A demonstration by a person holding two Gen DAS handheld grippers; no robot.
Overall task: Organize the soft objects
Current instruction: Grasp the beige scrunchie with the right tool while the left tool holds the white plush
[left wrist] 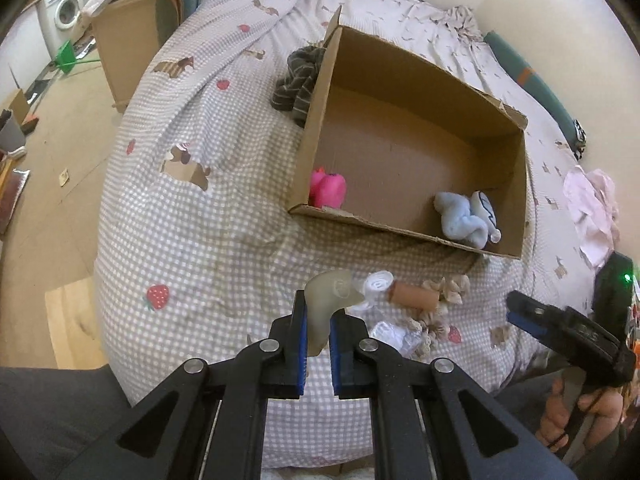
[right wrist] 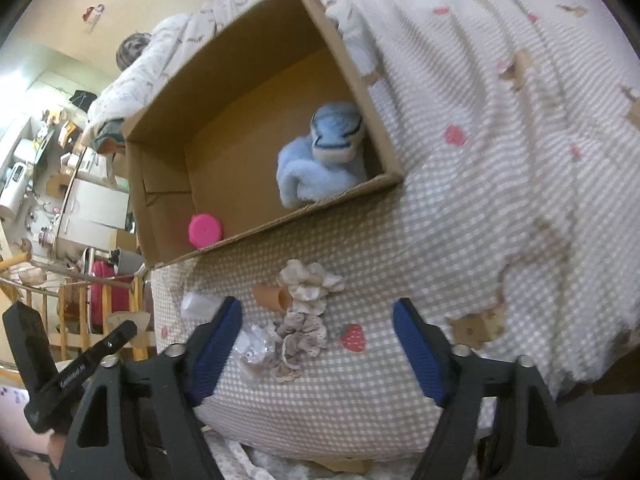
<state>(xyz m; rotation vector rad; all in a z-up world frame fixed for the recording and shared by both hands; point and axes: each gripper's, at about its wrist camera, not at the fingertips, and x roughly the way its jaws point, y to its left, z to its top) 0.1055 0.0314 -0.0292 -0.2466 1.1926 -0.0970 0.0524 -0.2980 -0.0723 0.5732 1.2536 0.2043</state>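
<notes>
Checked bedspread (left wrist: 192, 240) with strawberry prints covers the bed; cardboard box (left wrist: 316, 120) sits on it at 12 o'clock from both tools. Inside the box: pink toy (left wrist: 329, 190) in the near-left corner, blue plush (left wrist: 464, 220) in the near-right corner. Grey striped cloth (left wrist: 298, 80) lies outside the box against its left wall. Left tool (left wrist: 319, 316) is clamped shut on a pale greyish soft piece (left wrist: 326, 296), lifted off the bedspread. Right tool (right wrist: 318, 354) has jaws spread wide, nothing between the pads, hovering over the bedspread. Beneath it, at 11 o'clock: lacy beige scrunchies (right wrist: 298, 344), clear crinkly wrap (right wrist: 254, 344), a tan tube-shaped thing (right wrist: 270, 298), white cap-like piece (right wrist: 198, 306). Pink cloth (left wrist: 592, 212) lies at 3 o'clock in the left view.
</notes>
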